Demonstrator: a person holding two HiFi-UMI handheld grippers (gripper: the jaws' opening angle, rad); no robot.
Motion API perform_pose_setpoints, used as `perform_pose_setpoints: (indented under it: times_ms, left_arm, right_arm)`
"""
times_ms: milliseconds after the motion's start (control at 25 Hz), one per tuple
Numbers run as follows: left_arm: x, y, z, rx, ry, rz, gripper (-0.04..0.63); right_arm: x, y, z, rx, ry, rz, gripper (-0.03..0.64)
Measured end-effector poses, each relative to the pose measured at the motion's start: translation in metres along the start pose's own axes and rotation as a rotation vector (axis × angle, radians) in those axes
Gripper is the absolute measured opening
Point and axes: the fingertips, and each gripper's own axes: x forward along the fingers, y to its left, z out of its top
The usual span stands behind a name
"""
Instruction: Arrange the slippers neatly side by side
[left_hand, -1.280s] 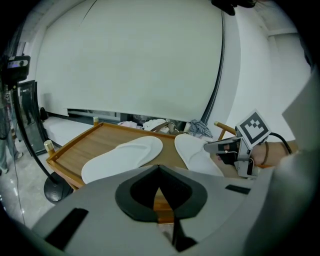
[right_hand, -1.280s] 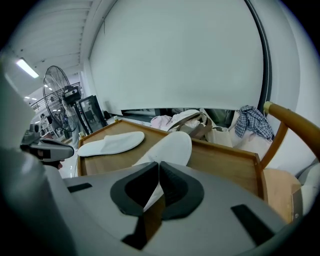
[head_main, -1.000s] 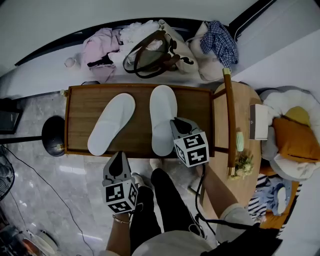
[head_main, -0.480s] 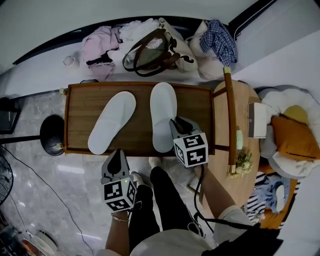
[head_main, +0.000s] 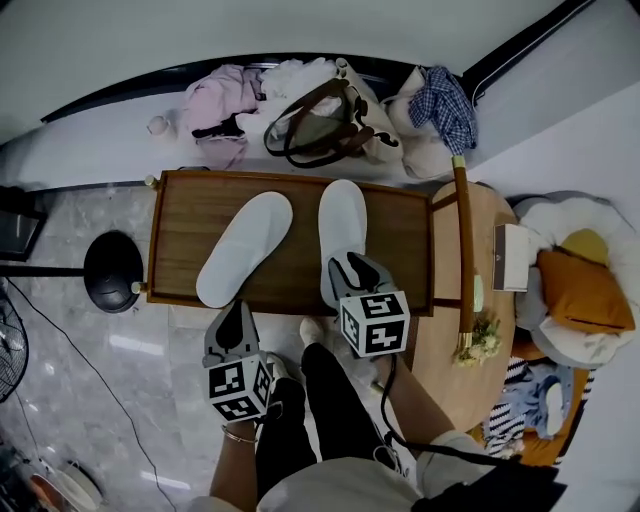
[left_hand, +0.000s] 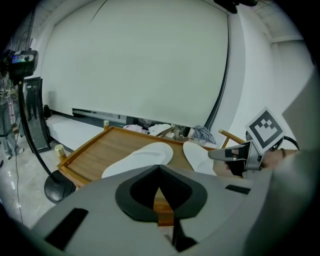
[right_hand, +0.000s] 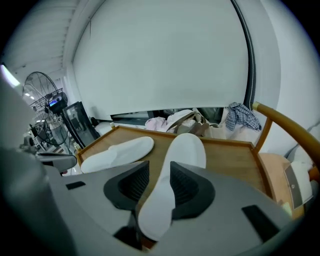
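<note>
Left slipper (head_main: 245, 250) lies on tray (head_main: 400, 215), long axis 1–7 o'clock, near end at 12 from left gripper (head_main: 236, 312), close but apart. Its jaws are closed, empty. Right slipper (head_main: 343, 225) runs 12–6. Its near end sits between the jaws of right gripper (head_main: 345, 266), which have just been opening and are now wide. Left gripper's nearer the skewed one.

Between the ribbed, dull black pads of the right gripper (right_hand: 159, 167), whose jaws have just been opening, the slipper (right_hand: 187, 147) looks like soft matt white cloth, as does the second slipper (right_hand: 117, 152) left of the jaws. Beneath both, the tray (right_hand: 230, 160) is smooth brown wood with a faint satin sheen, and the gripper's shell is matt grey plastic.
</note>
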Motion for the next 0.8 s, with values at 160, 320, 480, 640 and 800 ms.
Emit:
perform_pose_setpoints:
  times_ms: [160, 320, 480, 640, 800]
  left_arm:
    - [-0.011, 0.018, 0.002, -0.010, -0.013, 0.024, 0.008]
    - [-0.023, 0.044, -0.002, -0.037, -0.013, 0.066, 0.008]
    - [-0.032, 0.067, -0.009, -0.061, -0.011, 0.106, 0.009]
    - [-0.037, 0.086, -0.015, -0.089, -0.007, 0.139, 0.008]
    - [-0.037, 0.098, -0.021, -0.108, -0.001, 0.157, 0.009]
  right_arm:
    - [0.013, 0.039, 0.005, 0.020, 0.000, 0.050, 0.154]
    - [0.027, 0.069, 0.009, 0.030, 0.005, 0.090, 0.169]
    - [0.043, 0.092, 0.012, 0.041, 0.016, 0.127, 0.176]
    - [0.057, 0.106, 0.015, 0.074, 0.028, 0.142, 0.185]
    - [0.069, 0.110, 0.016, 0.110, 0.041, 0.128, 0.186]
